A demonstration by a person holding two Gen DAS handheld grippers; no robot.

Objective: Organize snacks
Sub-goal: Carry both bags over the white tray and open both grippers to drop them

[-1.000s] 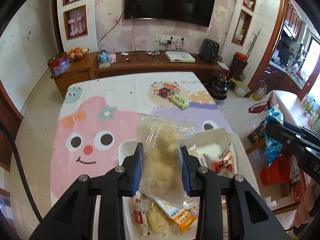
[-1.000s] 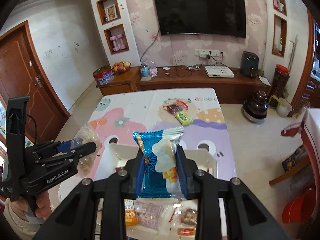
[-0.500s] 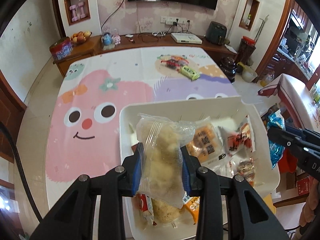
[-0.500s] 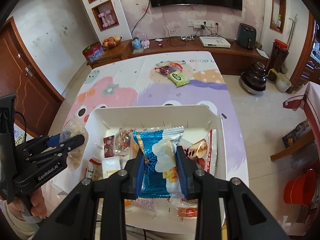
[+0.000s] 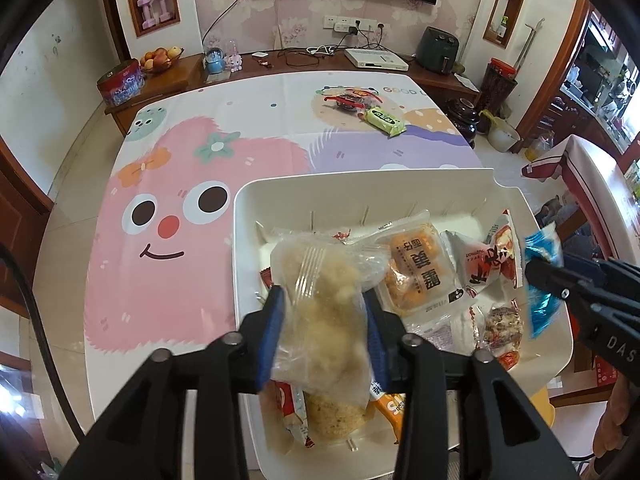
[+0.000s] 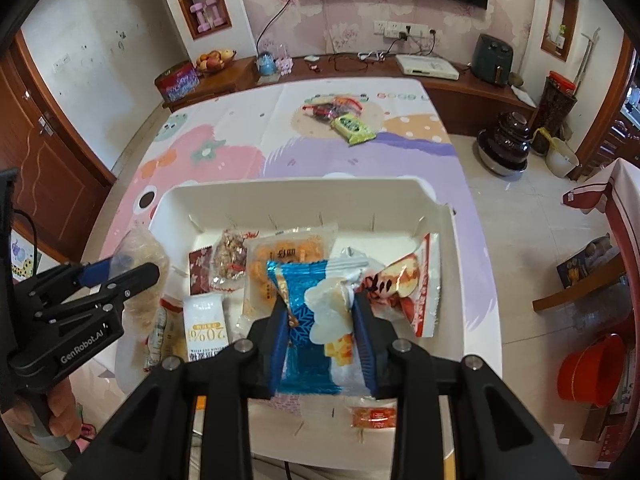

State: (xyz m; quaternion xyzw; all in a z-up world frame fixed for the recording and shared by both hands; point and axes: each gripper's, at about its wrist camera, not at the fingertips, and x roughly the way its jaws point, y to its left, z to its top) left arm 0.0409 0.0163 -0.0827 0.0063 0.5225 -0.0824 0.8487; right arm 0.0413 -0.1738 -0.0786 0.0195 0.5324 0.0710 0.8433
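A white bin (image 5: 360,188) with several wrapped snacks stands on the cartoon tablecloth (image 5: 168,184). My left gripper (image 5: 324,308) hangs over the bin's left part. A clear bag of pale puffed snack (image 5: 320,276) sits between its blue pads, which still touch it while the jaws are opening. My right gripper (image 6: 320,312) is over the bin's middle. It grips a blue and white packet (image 6: 300,300) and its jaws are starting to open. Each gripper also shows in the other's view: the left gripper (image 6: 120,276) and the right gripper (image 5: 544,272).
A green packet (image 6: 354,128) and a red-wrapped snack (image 6: 332,110) lie at the table's far end. In the bin are an orange cake packet (image 5: 420,276) and a red and white packet (image 5: 488,264). A red bucket (image 6: 588,372) stands on the floor at the right.
Both grippers have sunk toward the bin and tipped downward, each with its packet. The bin now fills more of both views. The left jaws stand slightly wider.
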